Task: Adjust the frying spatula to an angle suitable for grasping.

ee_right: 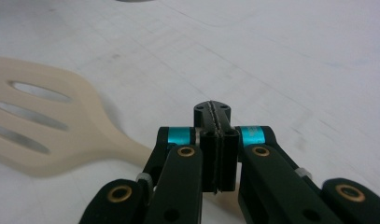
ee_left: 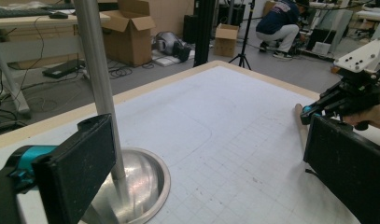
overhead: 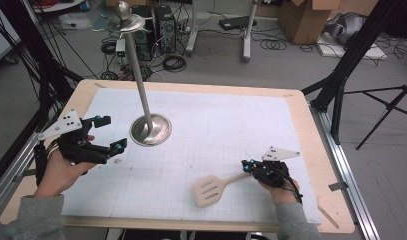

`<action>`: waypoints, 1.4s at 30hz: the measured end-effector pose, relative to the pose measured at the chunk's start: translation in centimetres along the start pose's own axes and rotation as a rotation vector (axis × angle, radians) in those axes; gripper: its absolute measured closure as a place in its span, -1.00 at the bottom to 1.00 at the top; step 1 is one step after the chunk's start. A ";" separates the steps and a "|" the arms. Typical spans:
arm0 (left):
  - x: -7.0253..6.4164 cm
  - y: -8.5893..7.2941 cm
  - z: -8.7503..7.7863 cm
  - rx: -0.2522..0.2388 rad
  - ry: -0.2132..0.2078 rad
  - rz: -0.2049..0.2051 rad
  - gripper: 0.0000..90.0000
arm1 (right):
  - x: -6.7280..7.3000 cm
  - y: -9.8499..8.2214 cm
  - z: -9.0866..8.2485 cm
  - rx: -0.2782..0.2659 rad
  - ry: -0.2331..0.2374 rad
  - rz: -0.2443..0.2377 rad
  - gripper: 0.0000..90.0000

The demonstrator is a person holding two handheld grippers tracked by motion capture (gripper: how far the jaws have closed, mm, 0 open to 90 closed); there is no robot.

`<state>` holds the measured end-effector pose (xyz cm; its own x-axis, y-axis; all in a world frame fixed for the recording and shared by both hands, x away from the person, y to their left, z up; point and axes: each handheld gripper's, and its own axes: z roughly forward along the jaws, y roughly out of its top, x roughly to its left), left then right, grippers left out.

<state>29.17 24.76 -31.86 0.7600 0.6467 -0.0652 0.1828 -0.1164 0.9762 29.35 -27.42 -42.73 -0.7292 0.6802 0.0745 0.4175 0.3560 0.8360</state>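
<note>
Even, bright overhead light, soft shadows. Glare on the stand base (ee_left: pixel 141 182). My right gripper view blurs the spatula (ee_right: pixel 47 126); far background soft.

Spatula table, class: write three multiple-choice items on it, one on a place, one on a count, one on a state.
1. Where does the spatula lie?
A. On the metal stand's base
B. On the white mat by the right gripper
C. On the floor

2. How many slots does its blade have?
A. One
B. Three
C. Six

3. How do the left gripper's jaws stand?
A. Wide open
B. Shut on the spatula
C. Shut on a cup

Key: 1 B, the spatula rests on the white mat with its handle at the right gripper. 2 B, three slots show. 3 A, the left gripper has its jaws far apart, with nothing between them.
</note>
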 end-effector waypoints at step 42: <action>-0.2 -0.8 -1.3 0.016 0.032 -0.002 -0.93 | -4.0 -1.5 0.9 0.081 -0.159 0.035 1.00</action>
<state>28.07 25.75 -32.31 0.7394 0.6706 -0.0599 0.1940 -0.1270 0.9727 32.15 -30.11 -44.72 -0.6210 0.7837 0.0108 0.4882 0.3760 0.7875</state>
